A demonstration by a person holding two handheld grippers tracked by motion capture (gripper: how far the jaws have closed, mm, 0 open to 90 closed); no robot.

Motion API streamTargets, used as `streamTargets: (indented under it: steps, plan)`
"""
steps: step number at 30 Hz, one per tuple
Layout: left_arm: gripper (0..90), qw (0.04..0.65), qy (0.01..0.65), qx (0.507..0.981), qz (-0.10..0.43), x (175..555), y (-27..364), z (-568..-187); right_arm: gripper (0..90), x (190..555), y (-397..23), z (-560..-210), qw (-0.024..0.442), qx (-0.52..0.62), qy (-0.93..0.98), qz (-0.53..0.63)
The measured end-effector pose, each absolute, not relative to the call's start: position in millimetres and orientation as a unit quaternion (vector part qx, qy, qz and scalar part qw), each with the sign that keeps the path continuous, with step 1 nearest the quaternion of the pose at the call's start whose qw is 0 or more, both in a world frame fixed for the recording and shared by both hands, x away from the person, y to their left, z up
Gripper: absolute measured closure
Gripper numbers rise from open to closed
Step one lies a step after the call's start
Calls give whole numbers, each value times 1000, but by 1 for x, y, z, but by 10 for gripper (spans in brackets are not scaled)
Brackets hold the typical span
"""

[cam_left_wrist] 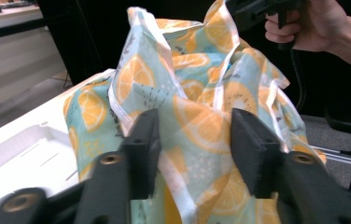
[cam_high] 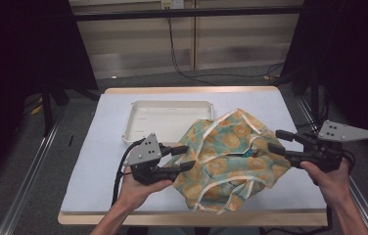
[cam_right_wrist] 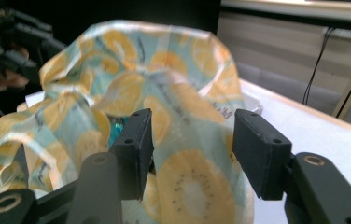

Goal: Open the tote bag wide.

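Hands at the near edge each hold a tool against a crumpled cloth [cam_high: 228,159] on the worktop [cam_high: 99,161]. Left tool [cam_high: 184,157] stands with jaws apart, a fold of cloth between them but not pinched. Right tool [cam_high: 276,142] likewise stands apart at the cloth's far side. Behind the cloth, touching it, sits a white tray [cam_high: 145,122].
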State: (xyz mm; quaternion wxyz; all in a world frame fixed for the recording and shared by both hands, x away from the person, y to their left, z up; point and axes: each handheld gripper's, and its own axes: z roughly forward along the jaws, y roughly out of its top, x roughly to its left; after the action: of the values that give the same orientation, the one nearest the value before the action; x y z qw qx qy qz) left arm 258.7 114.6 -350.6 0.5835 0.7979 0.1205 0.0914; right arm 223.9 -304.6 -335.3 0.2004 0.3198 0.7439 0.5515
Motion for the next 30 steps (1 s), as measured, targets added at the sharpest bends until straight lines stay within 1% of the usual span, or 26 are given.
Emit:
streamTargets:
  steps: [1,2,3,4,5,7,8,12,14,18,22,24,26,27,29,30]
  plan:
    - [636,586,122,796,88,261,115,-351,477,226,-302,-338,198,318,747,550]
    - [720,589,119,795,81,263,117,-350,529,228,-300,-340,195,319,749,546]
    - [827,594,116,792,75,264,119,-348,588,231,-298,-342,193,319,750,546]
    - [898,597,117,790,75,265,120,-346,647,234,-296,-342,193,321,750,546]
    - [900,600,118,788,75,266,122,-344,738,237,-296,-342,193,323,748,547]
    - [900,604,123,783,81,271,128,-337,868,242,-296,-341,192,320,743,556]
    - [900,607,130,779,82,274,131,-335,894,245,-296,-340,194,322,739,559]
    - [900,623,154,762,81,287,142,-328,900,255,-300,-332,208,331,724,568]
    - [900,622,173,759,87,295,148,-327,900,260,-305,-329,215,339,713,574]
    - [900,621,201,753,87,311,154,-332,891,271,-311,-330,220,354,706,572]
    - [900,614,235,749,83,325,159,-343,874,281,-305,-337,224,365,715,552]
    - [900,610,250,749,65,332,162,-351,874,285,-303,-338,219,362,714,558]
    - [900,605,244,756,43,336,163,-360,879,287,-301,-340,215,361,714,560]
    - [892,609,242,754,40,334,163,-362,880,287,-300,-341,215,363,716,556]
    - [788,611,237,754,44,330,163,-361,880,288,-299,-342,213,363,718,555]
    - [752,612,231,755,52,327,163,-358,880,289,-299,-343,212,364,718,554]
